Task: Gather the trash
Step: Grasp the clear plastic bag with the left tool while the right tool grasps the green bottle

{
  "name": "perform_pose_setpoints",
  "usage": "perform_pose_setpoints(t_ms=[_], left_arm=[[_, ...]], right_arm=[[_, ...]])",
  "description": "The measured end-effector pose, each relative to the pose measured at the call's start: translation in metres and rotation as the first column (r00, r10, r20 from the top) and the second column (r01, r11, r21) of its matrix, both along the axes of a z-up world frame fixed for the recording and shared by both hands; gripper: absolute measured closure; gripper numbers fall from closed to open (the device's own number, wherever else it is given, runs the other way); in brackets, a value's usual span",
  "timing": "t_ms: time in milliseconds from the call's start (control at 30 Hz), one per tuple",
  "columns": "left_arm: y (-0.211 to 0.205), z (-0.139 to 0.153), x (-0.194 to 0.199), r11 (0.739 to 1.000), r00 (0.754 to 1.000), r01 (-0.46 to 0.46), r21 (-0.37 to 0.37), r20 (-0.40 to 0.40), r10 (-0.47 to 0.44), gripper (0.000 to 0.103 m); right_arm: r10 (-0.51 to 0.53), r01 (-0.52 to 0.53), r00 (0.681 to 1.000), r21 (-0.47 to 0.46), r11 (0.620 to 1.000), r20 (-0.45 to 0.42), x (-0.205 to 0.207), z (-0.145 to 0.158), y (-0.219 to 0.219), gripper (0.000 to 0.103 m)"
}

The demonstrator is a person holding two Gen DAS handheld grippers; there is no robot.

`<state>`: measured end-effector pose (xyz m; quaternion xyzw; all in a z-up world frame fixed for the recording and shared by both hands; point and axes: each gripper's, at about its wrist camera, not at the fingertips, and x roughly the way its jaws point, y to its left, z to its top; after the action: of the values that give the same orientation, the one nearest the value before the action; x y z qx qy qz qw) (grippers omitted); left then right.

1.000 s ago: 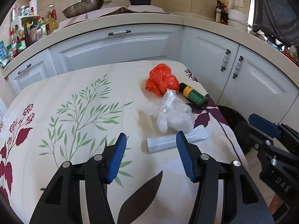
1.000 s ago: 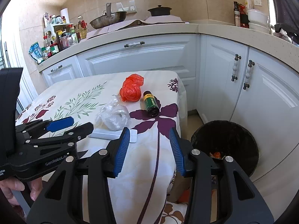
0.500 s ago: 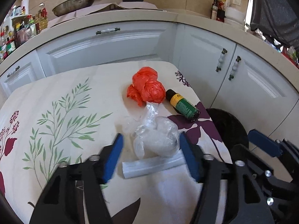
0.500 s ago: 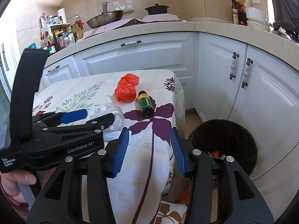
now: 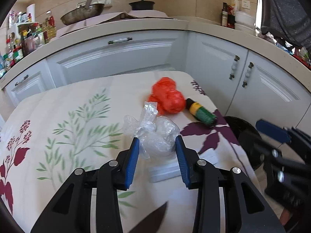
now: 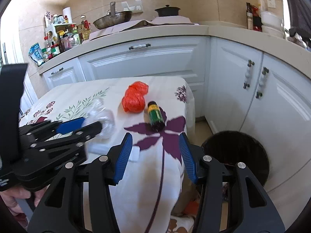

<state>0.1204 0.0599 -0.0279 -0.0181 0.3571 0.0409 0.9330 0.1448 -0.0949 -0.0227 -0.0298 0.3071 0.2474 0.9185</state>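
My left gripper (image 5: 157, 145) has just been closing around the crumpled clear plastic bag (image 5: 155, 134) near the table's (image 5: 58, 104) right edge, my right gripper (image 6: 155, 145) open and empty; next, squeeze, then carry to the black bin (image 6: 237, 151).

On the bench (image 5: 58, 104), the crumpled clear bag (image 5: 155, 134) sits at frame centre, between the left tool's (image 5: 157, 147) fingers. Behind it lies the bunched bag (image 5: 167, 99), the bottle (image 5: 202, 113) just to its right. The bin (image 6: 236, 151) stands on the floor, lower right.
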Motion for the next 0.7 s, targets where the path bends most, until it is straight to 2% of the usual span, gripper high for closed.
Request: perform_pose_setpoints(t_ms=[267,333,567,700], left_arm=[[0.04,0.004,-0.013,0.996,0.996,-0.086,-0.004,0.004,0.086,0.064],[0.047,0.004,-0.015,0.995,0.995,-0.1,-0.006,0.004,0.1,0.064],[0.066,-0.002,-0.02,0.991,0.991,-0.134,-0.02,-0.012,0.134,0.064],[0.07,-0.004,-0.02,0.99,0.99,-0.141,-0.029,-0.018,0.141,0.064]], right_arm=[[0.027,-0.026,1.0,-0.046,0.999,0.007,0.035,0.0,0.026,0.057],[0.034,-0.034,0.999,-0.063,0.997,-0.01,0.044,-0.005,0.032,0.065],[0.039,-0.046,0.997,-0.112,0.993,-0.059,0.065,-0.015,0.042,0.069],[0.059,-0.073,0.993,-0.139,0.988,-0.098,0.072,-0.023,0.048,0.078]])
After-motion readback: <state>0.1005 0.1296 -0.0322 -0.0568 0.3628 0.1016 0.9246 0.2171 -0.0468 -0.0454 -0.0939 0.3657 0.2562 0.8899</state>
